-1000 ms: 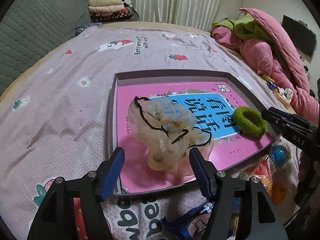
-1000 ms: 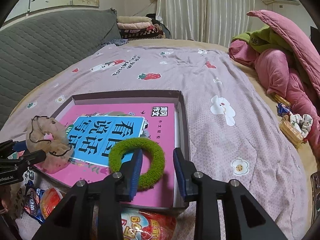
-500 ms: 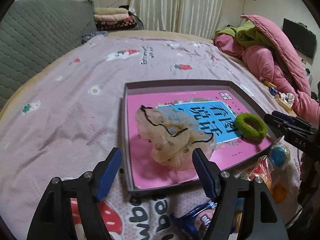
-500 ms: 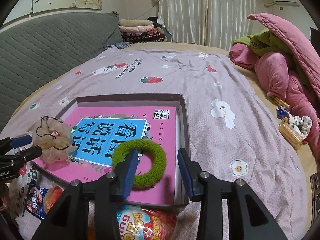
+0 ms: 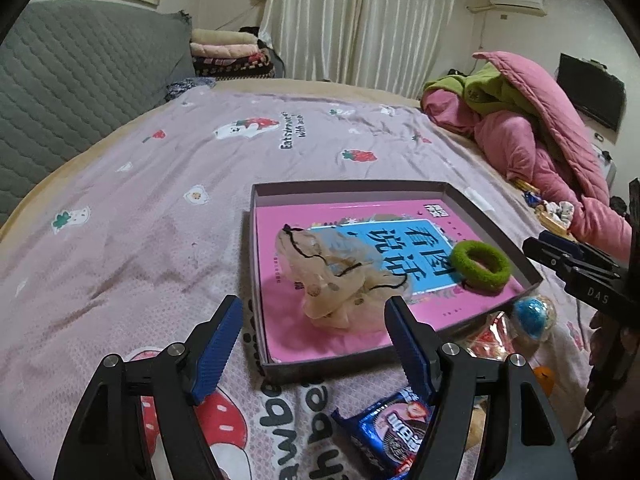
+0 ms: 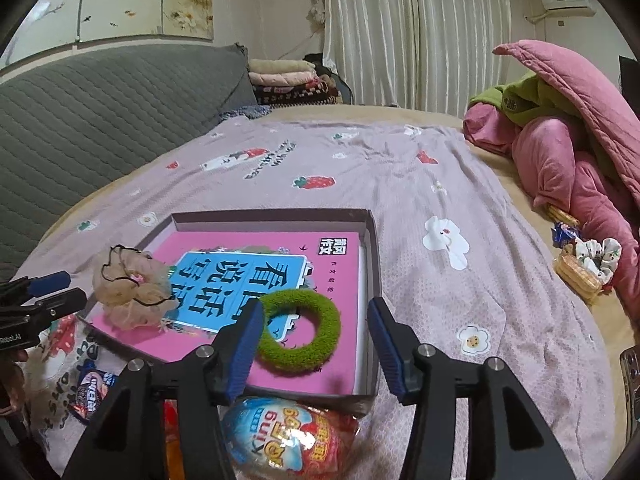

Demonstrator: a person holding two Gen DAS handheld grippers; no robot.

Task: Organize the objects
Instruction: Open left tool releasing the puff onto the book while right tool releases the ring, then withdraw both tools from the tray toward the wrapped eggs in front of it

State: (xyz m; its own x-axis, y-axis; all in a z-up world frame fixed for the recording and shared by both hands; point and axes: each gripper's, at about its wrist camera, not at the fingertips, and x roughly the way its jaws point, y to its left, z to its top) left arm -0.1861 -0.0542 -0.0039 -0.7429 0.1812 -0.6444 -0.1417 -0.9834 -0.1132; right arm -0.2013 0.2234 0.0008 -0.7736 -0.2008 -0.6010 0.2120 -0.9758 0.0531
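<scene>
1. Since a second ago: both grippers drawn back from the tray (image 5: 256, 280); right gripper (image 6: 316, 344) widened, its fingers just been opening, the green hair ring (image 6: 299, 332) now loose between them and touched by neither.
2. Left gripper (image 5: 314, 344): fingers spread wide, empty, near corner of the tray between the tips; beige scrunchie (image 5: 340, 276) just beyond them, untouched.
3. Landmark: grey shallow tray on the lilac printed bedspread (image 5: 140, 216), pink book (image 6: 248, 248) flat inside, filling most of the floor.
4. Beige scrunchie with black trim: inside the tray, on the book, at the near-left corner as seen from the right wrist.
5. Green hair ring: inside the tray, flat on the book, by the near-right corner, well apart from the scrunchie.
6. Outside the tray, just at its near wall: foil-wrapped egg (image 6: 288, 436), blue snack packet (image 5: 392, 432), blue ball in clear wrap (image 5: 532, 316).
7. Well right of the tray, by the pink quilt (image 6: 580, 168): white floral scrunchie (image 6: 596, 256) on a biscuit pack.
</scene>
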